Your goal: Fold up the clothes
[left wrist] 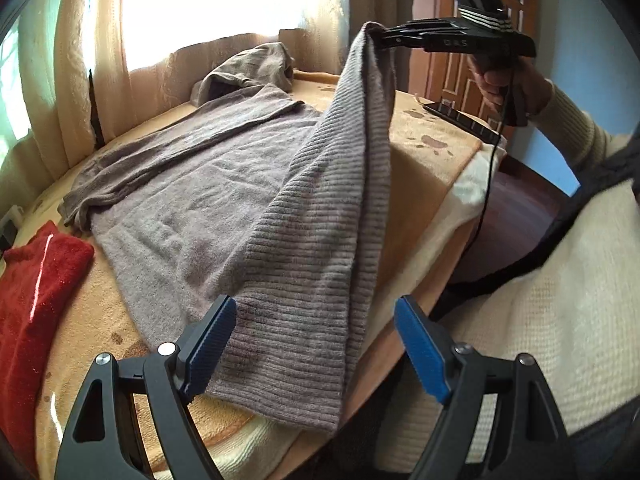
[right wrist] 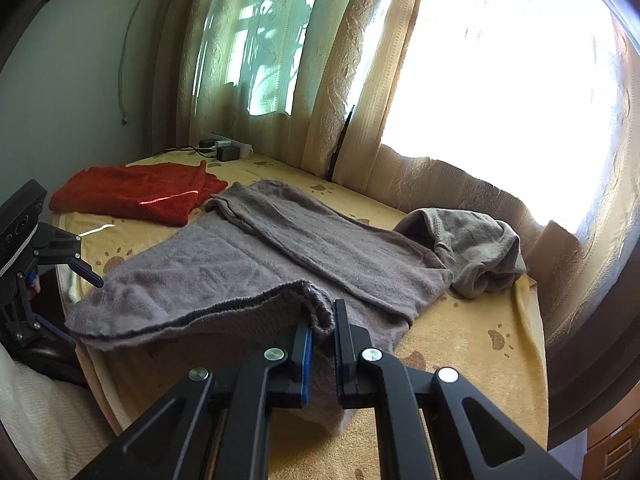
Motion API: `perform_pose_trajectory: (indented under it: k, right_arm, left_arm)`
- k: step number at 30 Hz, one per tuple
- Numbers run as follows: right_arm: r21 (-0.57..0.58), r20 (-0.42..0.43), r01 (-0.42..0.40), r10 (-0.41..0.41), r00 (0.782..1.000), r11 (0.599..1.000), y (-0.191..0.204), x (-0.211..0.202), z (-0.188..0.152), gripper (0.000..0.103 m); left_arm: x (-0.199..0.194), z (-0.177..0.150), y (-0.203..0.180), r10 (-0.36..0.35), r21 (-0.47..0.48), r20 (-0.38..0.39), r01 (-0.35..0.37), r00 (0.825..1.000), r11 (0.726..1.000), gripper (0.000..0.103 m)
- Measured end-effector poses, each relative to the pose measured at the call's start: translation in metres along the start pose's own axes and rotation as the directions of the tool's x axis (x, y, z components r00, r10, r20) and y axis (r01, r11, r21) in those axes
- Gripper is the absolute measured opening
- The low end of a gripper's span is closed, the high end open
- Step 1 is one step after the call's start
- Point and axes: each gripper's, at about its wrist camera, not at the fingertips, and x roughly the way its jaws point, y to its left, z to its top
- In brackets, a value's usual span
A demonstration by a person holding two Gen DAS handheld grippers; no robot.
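Mostly the bed [right wrist: 520,380] fills both views, covered by a yellow blanket [left wrist: 436,136] with brown paw prints, and behind it hang cream curtains [right wrist: 328,80] in front of a bright window. On the blanket lies the grey sweater [right wrist: 248,256], spread flat with one sleeve folded across its body and the hood [right wrist: 472,248] bunched at the far end. Beside it, near the wall, lies a red garment [right wrist: 136,192], apart from the sweater. The ribbed hem [left wrist: 320,216] of the sweater is lifted above the bed edge: the right tool [right wrist: 322,344] is clenched on its corner and holds it up. The left tool [left wrist: 314,344] is released, its blue pads [left wrist: 420,348] wide apart just over the hanging hem, not pressing it
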Motion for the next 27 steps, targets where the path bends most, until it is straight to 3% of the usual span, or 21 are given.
perform_pose_trajectory:
  k: [5, 9, 11, 17, 22, 27]
  right_arm:
    - [-0.002, 0.002, -0.002, 0.002, 1.000, 1.000, 0.002, 0.001, -0.001, 0.009]
    - [0.000, 0.009, 0.001, -0.001, 1.000, 1.000, 0.003, -0.001, -0.001, 0.009]
    - [0.002, 0.012, 0.004, -0.004, 1.000, 1.000, 0.003, -0.003, -0.002, 0.009]
    - [0.025, 0.016, 0.020, -0.020, 1.000, 0.999, -0.002, -0.006, -0.006, 0.009]
    - [0.056, 0.018, 0.030, -0.031, 0.999, 0.998, -0.009, -0.006, -0.012, 0.009]
    - [0.069, 0.002, 0.019, -0.019, 1.000, 0.997, -0.008, 0.001, -0.018, 0.009]
  left_arm:
    - [0.018, 0.016, -0.006, 0.043, -0.133, -0.002, -0.043, 0.999, 0.990, 0.085]
    - [0.042, 0.026, -0.023, 0.156, -0.103, -0.044, -0.160, 0.987, 0.982, 0.085]
    - [0.055, 0.029, -0.027, 0.236, -0.094, -0.072, -0.243, 0.969, 0.966, 0.085]
    - [0.050, 0.018, -0.014, 0.357, -0.134, -0.117, -0.371, 0.927, 0.919, 0.092]
    - [0.027, 0.000, 0.005, 0.501, -0.117, -0.156, -0.520, 0.851, 0.846, 0.092]
    - [0.009, -0.006, 0.021, 0.521, -0.158, -0.122, -0.535, 0.845, 0.830, 0.092]
